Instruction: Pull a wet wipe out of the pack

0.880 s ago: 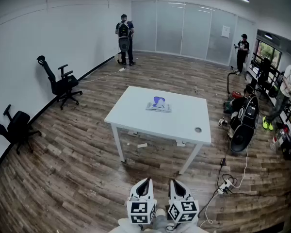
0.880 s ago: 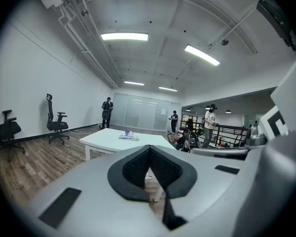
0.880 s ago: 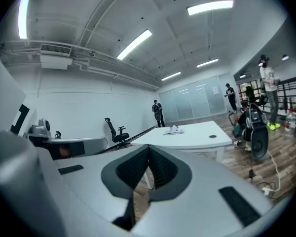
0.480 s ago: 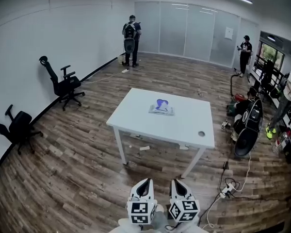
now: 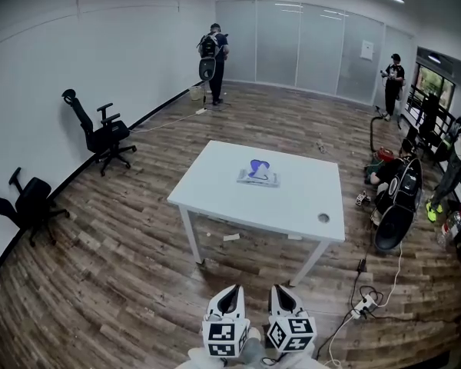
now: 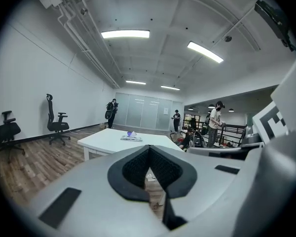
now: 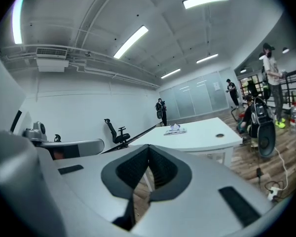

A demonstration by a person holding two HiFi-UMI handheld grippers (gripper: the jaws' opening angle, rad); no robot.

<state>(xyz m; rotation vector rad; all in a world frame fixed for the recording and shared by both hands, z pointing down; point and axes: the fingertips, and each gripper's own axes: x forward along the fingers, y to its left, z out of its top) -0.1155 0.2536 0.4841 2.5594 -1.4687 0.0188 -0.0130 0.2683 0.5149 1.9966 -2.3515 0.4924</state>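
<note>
You hold your left gripper (image 5: 229, 292) and right gripper (image 5: 281, 290) side by side near your body, because you stand far from the white square desk (image 5: 292, 206). Both pairs of jaws are closed tight, holding nothing. The flat wet wipe pack (image 5: 258, 178) lies mid-desk, a bluish wipe (image 5: 257, 165) poking up, ready to pull.

No lettering, label or number is legible anywhere here.
</note>
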